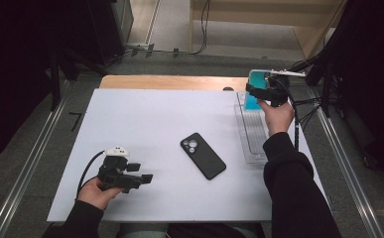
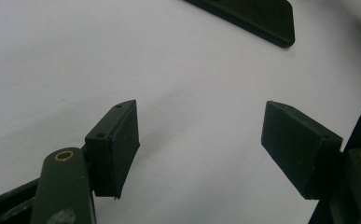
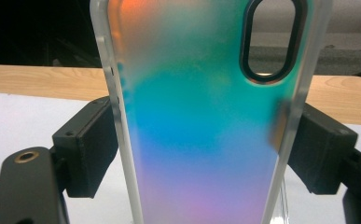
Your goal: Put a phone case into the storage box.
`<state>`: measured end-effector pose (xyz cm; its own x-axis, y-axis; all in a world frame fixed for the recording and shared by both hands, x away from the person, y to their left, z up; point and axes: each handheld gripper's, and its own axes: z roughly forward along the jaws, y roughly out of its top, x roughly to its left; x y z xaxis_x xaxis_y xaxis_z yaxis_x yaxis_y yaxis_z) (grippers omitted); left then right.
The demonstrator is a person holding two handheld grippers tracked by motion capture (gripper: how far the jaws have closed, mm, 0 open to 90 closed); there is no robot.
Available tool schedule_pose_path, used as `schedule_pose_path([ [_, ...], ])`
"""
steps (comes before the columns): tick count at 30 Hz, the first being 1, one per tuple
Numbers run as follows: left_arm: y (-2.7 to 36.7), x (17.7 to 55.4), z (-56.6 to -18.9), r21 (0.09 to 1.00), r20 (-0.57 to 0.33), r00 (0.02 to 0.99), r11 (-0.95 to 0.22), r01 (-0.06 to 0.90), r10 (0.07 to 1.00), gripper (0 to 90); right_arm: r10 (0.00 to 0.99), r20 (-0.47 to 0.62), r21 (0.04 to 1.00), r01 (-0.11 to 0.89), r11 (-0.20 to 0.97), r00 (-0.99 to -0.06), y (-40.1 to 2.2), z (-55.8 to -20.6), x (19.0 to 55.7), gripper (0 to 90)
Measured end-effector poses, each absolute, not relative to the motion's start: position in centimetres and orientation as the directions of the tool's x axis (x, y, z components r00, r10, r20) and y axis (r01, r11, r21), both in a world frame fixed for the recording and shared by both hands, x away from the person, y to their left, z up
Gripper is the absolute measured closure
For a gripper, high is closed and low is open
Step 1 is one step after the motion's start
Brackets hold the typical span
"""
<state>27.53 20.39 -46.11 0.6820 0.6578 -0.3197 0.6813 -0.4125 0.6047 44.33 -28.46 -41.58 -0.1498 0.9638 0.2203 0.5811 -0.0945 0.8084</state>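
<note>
A black phone lies face down in the middle of the white table top, its corner also at the top of the left gripper view. My left gripper rests near the front left, open, with bare table between its pads. My right gripper is at the far right, shut across the sides of an iridescent teal phone case with a clear rim and an oval camera hole. The case stands upright above the far end of a clear tray.
The clear plastic tray runs along the table's right edge. A wooden table strip shows behind the white top. Cables and dark stands sit past the right edge. Metal rails flank the table on both sides.
</note>
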Motion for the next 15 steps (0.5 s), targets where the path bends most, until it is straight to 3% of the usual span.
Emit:
schedule_pose_path([
  [15, 20.4, 27.7, -46.3, 0.598, -0.322, 0.682, -0.417, 0.684, 0.657, 28.0, 0.973, 0.207, 0.765, 0.636, -0.098, -0.099, -28.1, -44.7, 47.2, 15.6],
])
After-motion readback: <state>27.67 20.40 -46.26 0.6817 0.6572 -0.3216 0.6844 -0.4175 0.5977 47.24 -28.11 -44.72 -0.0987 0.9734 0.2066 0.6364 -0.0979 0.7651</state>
